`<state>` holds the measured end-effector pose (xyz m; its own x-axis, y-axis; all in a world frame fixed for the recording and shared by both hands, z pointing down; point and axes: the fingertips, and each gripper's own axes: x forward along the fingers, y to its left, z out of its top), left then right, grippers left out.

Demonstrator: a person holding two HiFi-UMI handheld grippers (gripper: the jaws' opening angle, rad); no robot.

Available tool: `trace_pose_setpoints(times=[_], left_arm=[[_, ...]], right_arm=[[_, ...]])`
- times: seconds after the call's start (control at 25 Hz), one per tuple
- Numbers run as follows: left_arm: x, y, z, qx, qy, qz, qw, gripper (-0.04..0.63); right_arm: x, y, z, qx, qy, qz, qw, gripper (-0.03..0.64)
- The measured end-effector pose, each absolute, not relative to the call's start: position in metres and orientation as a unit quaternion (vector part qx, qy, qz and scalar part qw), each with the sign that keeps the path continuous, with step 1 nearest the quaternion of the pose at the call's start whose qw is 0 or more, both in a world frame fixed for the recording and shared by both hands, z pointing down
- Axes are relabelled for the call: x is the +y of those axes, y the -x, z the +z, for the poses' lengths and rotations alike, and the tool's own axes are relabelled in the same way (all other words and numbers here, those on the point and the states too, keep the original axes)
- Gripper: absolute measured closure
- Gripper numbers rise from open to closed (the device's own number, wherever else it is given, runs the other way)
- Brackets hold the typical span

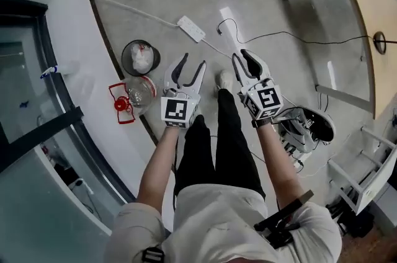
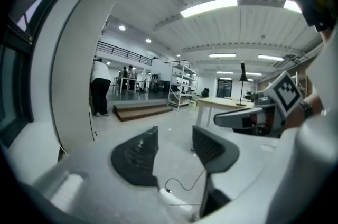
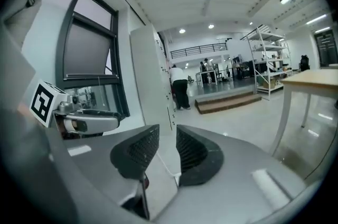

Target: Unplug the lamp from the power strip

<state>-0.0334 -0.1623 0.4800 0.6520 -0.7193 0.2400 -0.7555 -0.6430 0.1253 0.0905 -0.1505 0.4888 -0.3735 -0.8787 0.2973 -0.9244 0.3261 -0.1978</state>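
A white power strip (image 1: 191, 28) lies on the grey floor far below, with its white cable running off to the upper left. A thin black cord (image 1: 280, 34) runs from the lamp base (image 1: 379, 41) on the wooden table; its loose end (image 1: 219, 26) lies on the floor just right of the strip, apart from it. My left gripper (image 1: 193, 62) is held high in front of me, open and empty. My right gripper (image 1: 242, 57) is beside it, with a narrow gap between its jaws and nothing in it. The left gripper view shows the strip (image 2: 179, 201) and cord (image 2: 185, 184) below the jaws.
A round bin with a white bag (image 1: 140, 57) and a red-framed clear container (image 1: 130, 97) stand by the curved window wall on the left. The wooden table (image 1: 372, 20) is at the right, with a chair base (image 1: 307, 128) and white shelves nearby. People stand far off in the hall.
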Motion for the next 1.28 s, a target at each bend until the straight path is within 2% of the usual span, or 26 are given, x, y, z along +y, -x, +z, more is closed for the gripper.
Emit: trace_pose_setpoints(times=[0.24,0.48,0.68,1.0,1.28], left_arm=[[-0.085,0.057,0.314,-0.457,-0.886,0.033,0.075,0.486],[0.001,0.054,0.252,-0.506,-0.861,0.011,0.043,0.597],[0.090,0.025,0.231,-0.553,-0.831,-0.005,0.053,0.597],[0.210,-0.024,0.219,-0.593,-0.803,0.046,-0.028,0.597],[0.246,-0.007,0.173,-0.599,-0.801,0.004,-0.022,0.597]], right_arm=[[-0.064,-0.061,0.321,-0.836,-0.531,0.136,0.029,0.594],[0.022,-0.065,0.242,-0.855,-0.508,0.101,-0.012,0.611],[0.089,-0.097,0.238,-0.853,-0.508,0.116,-0.031,0.611],[0.187,-0.147,0.260,-0.847,-0.502,0.174,-0.004,0.611],[0.215,-0.135,0.194,-0.854,-0.509,0.101,-0.028,0.611]])
